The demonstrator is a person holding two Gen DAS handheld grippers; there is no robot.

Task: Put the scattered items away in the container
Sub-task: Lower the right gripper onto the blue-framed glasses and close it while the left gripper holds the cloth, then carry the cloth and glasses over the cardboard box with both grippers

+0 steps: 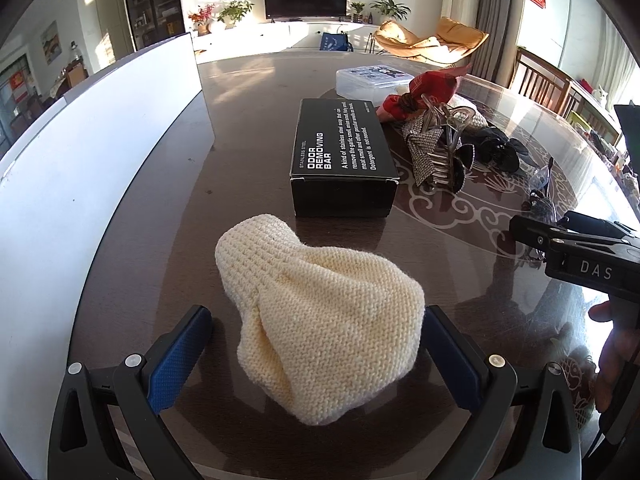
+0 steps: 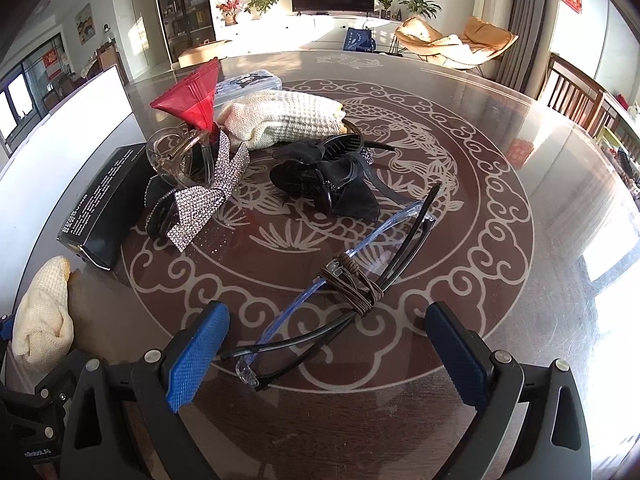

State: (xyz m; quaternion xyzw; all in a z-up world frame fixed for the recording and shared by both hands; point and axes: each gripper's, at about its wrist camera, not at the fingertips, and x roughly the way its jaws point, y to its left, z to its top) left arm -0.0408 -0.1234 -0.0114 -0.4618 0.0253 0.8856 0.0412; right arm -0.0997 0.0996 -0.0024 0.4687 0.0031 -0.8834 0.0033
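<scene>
1. Left gripper [image 1: 316, 344] is spread wide, blue pads [image 1: 176, 360] on either side of a cream knitted piece [image 1: 320, 320] lying on the dark table [image 1: 256, 92]; whether the pads touch the wool I cannot tell.
2. Right gripper [image 2: 326, 348] is just as wide open, holding nothing, with a pair of glasses [image 2: 340, 288] bound by brown cord lying on the table between its fingers.
3. Only the left view shows the white container wall [image 1: 100, 160] close on the left, and the right gripper's body marked "DAS".
4. Only the right view shows the table's fish and cloud pattern, plus a second cream knit [image 2: 288, 118] behind the black hair clips [image 2: 320, 180] and the rhinestone bow [image 2: 204, 200].
5. The black box [image 1: 340, 156] reads "STAINLESS STEEL ODOR REMOVING BAR", just beyond the left gripper's knit.
</scene>
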